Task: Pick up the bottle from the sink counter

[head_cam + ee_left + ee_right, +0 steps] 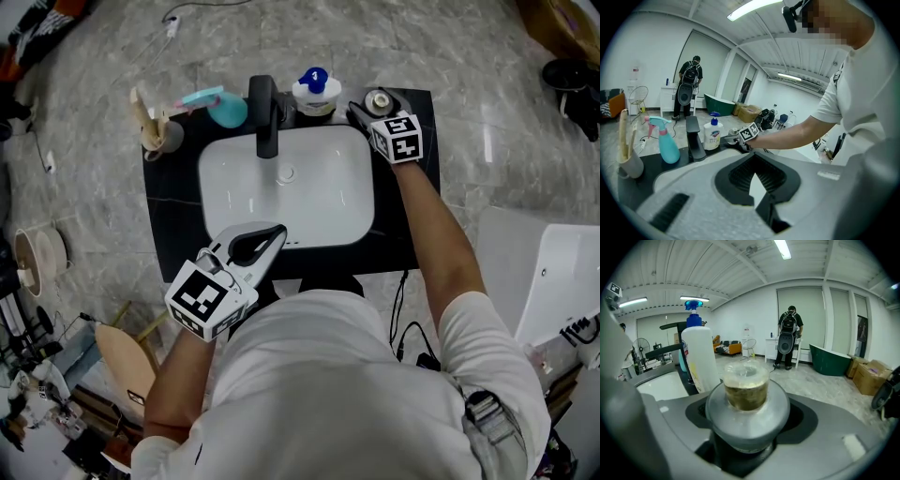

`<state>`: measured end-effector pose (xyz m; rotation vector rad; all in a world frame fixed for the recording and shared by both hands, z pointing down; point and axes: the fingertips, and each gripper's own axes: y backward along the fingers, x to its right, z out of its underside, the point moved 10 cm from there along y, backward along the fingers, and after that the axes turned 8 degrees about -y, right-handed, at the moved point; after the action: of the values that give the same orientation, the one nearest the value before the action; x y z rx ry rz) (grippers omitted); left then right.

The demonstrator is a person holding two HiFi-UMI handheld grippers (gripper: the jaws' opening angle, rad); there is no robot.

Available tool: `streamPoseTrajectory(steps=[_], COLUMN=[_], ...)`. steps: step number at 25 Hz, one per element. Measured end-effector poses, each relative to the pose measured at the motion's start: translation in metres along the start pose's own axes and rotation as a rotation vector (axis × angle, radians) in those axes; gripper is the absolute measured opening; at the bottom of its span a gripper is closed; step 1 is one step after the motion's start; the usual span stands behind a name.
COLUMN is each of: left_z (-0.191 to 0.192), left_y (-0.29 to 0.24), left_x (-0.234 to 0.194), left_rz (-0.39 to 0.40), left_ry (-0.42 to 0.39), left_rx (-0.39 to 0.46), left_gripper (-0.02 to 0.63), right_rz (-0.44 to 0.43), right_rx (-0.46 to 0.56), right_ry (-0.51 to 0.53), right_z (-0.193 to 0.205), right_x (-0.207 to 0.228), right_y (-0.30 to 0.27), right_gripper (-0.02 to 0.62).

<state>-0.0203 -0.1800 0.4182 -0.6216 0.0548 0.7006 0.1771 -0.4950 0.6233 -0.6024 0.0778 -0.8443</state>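
Sink counter (412, 211): bottle (746, 394) stood at its rear right corner, near the edge, with the pump bottle (316, 92) just beside it. Right gripper (373, 105) had jaws apart either side of the bottle, gaps both sides, no squeeze yet. Risk: off-centre closing could knock the round bottle off the counter or into the pump bottle. Left gripper (277, 232) had jaws together, empty, over the basin (319, 202) front rim. Containers: basin bare; pump bottle opaque; spray bottle (220, 106) teal; cup (161, 136) held wooden sticks; bottle showed brownish contents under a clear cap
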Motion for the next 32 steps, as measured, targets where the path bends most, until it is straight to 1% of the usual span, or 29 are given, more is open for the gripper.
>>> streamPoseTrajectory(steps=[7, 15, 25, 32], left_z=[0.005, 0.008, 0.017, 0.025], left_y=[0.010, 0.023, 0.052, 0.076], left_x=[0.000, 0.002, 0.006, 0.006], left_rz=[0.015, 0.060, 0.107, 0.141], left_ry=[-0.014, -0.044, -0.078, -0.112], left_rx=[0.016, 0.043, 0.065, 0.078], left_gripper=[0.006, 0.006, 0.006, 0.006], right_rz=[0.015, 0.034, 0.059, 0.060], right_rx=[-0.001, 0.019, 0.059, 0.068], right_ry=[-0.004, -0.001, -0.024, -0.023], right_z=[-0.007, -0.020, -0.041, -0.052], right_x=[-0.002, -0.017, -0.049, -0.088], right_y=[0.018, 0.051, 0.103, 0.135], right_gripper=[0.356, 0.356, 0.356, 0.356])
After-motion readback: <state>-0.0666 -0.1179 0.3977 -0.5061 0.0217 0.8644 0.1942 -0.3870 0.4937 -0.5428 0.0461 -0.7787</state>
